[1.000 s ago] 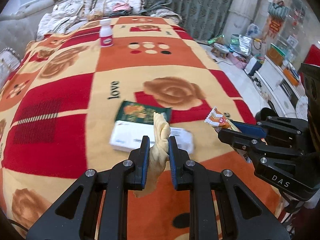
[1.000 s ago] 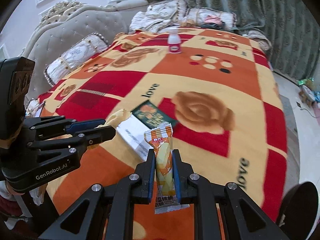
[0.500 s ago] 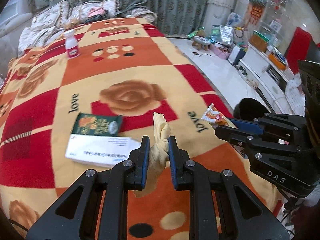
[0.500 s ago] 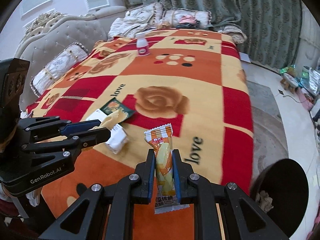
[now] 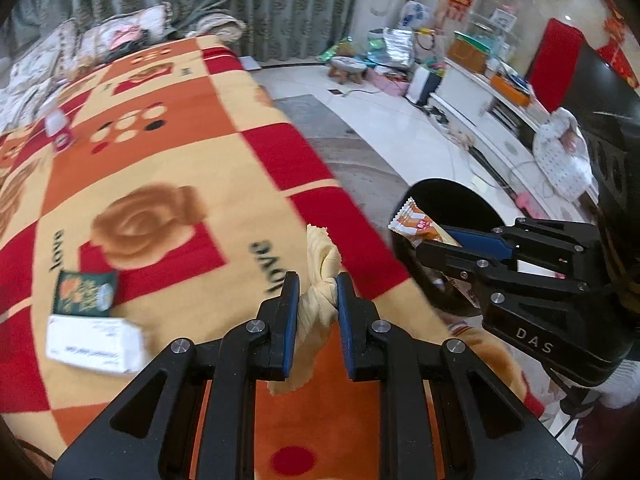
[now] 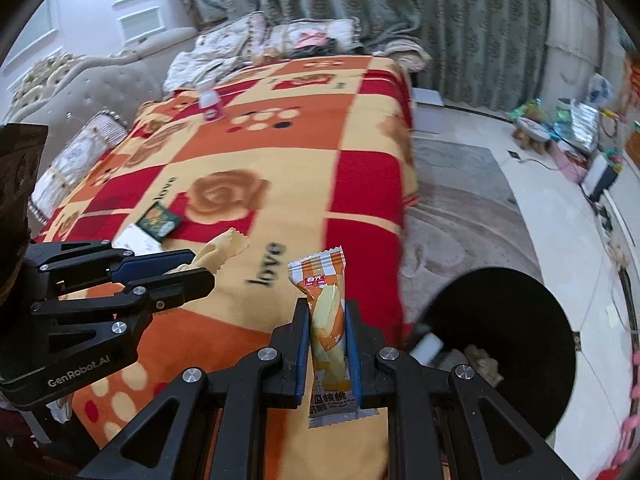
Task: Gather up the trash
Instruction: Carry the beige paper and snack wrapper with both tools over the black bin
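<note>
Bedroom, patterned blanket (image 5: 168,152), black bin (image 6: 516,320) on floor at bed edge: left gripper (image 5: 318,300) pinching yellow wrapper (image 5: 320,280), right gripper (image 6: 328,320) pinching orange snack packet (image 6: 324,312); carry both fully over bin mouth before letting go.

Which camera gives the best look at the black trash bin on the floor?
The right wrist view: the black bin shows nearly whole beside the bed, with scraps inside. In the left wrist view the bin is mostly hidden behind the right gripper and its orange wrapper.
</note>
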The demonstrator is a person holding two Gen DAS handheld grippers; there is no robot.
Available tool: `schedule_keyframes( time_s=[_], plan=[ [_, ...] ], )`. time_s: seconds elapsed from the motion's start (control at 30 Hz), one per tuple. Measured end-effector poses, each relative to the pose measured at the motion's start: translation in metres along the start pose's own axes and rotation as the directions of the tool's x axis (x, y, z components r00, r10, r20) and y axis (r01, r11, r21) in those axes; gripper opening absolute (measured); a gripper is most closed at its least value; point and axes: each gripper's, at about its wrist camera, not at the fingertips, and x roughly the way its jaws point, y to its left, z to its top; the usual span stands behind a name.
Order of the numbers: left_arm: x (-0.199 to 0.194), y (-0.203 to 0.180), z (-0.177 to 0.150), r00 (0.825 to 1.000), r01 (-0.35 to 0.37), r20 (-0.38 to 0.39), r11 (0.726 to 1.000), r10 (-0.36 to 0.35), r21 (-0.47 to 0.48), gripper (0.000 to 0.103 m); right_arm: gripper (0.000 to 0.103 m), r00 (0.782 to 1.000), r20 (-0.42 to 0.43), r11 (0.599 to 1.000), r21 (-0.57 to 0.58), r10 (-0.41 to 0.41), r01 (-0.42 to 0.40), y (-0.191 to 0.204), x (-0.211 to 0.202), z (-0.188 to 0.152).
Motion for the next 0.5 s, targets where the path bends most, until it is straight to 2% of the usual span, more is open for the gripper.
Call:
schedule_keyframes(
  time_s=[0.5],
  plan=[
    [0.046, -0.063, 0.033, 0.988, 0.147, -0.051, 0.988, -0.144, 0.053, 0.016, 0.015, 0.995, -0.03, 0.986, 0.13, -0.1, 0.103, -0.088, -0.007, -0.023]
  ],
)
